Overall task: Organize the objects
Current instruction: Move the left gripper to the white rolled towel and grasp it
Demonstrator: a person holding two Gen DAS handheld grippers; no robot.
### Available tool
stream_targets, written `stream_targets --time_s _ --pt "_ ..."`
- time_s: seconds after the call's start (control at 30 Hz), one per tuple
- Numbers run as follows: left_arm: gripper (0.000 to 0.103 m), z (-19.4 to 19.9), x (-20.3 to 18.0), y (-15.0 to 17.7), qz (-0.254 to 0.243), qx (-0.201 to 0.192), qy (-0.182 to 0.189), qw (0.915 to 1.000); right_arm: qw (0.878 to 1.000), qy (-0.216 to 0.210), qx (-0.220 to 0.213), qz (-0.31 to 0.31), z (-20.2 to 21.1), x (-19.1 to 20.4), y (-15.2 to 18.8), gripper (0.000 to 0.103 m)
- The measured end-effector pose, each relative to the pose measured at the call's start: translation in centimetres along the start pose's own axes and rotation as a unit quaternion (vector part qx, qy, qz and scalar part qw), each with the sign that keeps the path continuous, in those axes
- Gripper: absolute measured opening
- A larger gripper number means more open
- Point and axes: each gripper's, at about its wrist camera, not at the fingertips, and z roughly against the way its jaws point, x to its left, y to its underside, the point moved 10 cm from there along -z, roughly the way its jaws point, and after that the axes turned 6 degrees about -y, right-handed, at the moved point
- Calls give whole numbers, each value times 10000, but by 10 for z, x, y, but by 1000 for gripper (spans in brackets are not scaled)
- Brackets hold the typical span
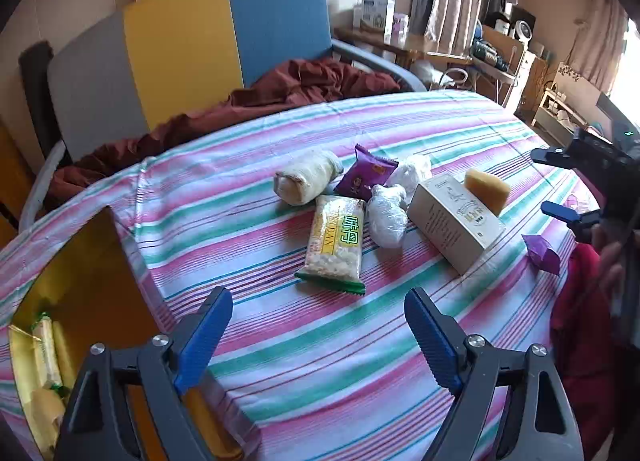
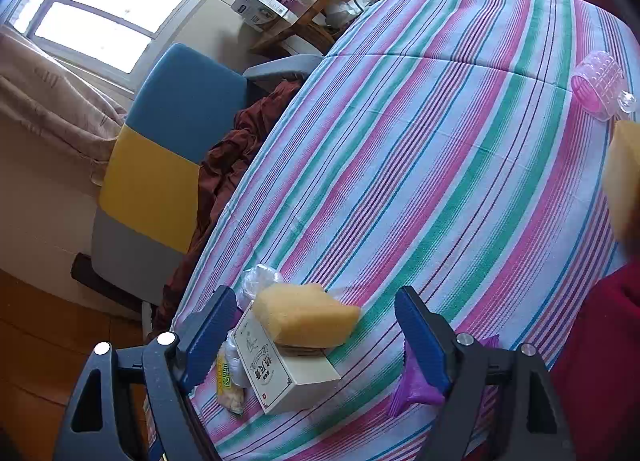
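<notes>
Both claws are spread wide, nothing gripped. Left gripper (image 1: 318,325) is best lowered squarely over the snack pack (image 1: 335,243) beside the box (image 1: 454,221), then carried to the gold tin (image 1: 68,301). Right gripper (image 2: 316,327) is kept clear.

2 purple packets (image 1: 366,177) (image 1: 542,249), 2 white plastic-wrapped bundles (image 1: 386,217) (image 1: 412,171), 1 box (image 1: 454,223), 1 sponge (image 1: 488,189), 1 rice-snack pack (image 1: 334,241).

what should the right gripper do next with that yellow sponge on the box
Probably ease the right gripper forward and down until its open jaws straddle the yellow sponge, then close. The sponge sits loose on top of the cream box, just ahead of the fingertips and roughly centred between them, and nothing is in the grip yet.
</notes>
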Motion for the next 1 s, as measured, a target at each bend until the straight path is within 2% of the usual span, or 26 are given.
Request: stream_targets --time_s 0.1,0.43,0.63,0.77,0.93,1.0 --pt "84 -21 -2 -10 86 220 67 9997 9999 -108 31 -31 2 0 1 83" --pt "85 -67 19 -68 432 314 -154 9985 9990 -358 255 11 -6 7 6 83" --pt "87 -101 19 -93 247 340 -274 9987 9988 -438 168 -120 -4 4 3 83" --pt "88 -129 18 -98 184 535 -226 9981 9986 -452 222 -161 -6 3 3 83" --pt "88 -154 13 -99 309 735 49 9968 9986 -421 287 -128 -8 5 5 83" --pt "82 -161 10 -97 426 823 213 9955 9987 -402 281 -127 -9 4 5 83"
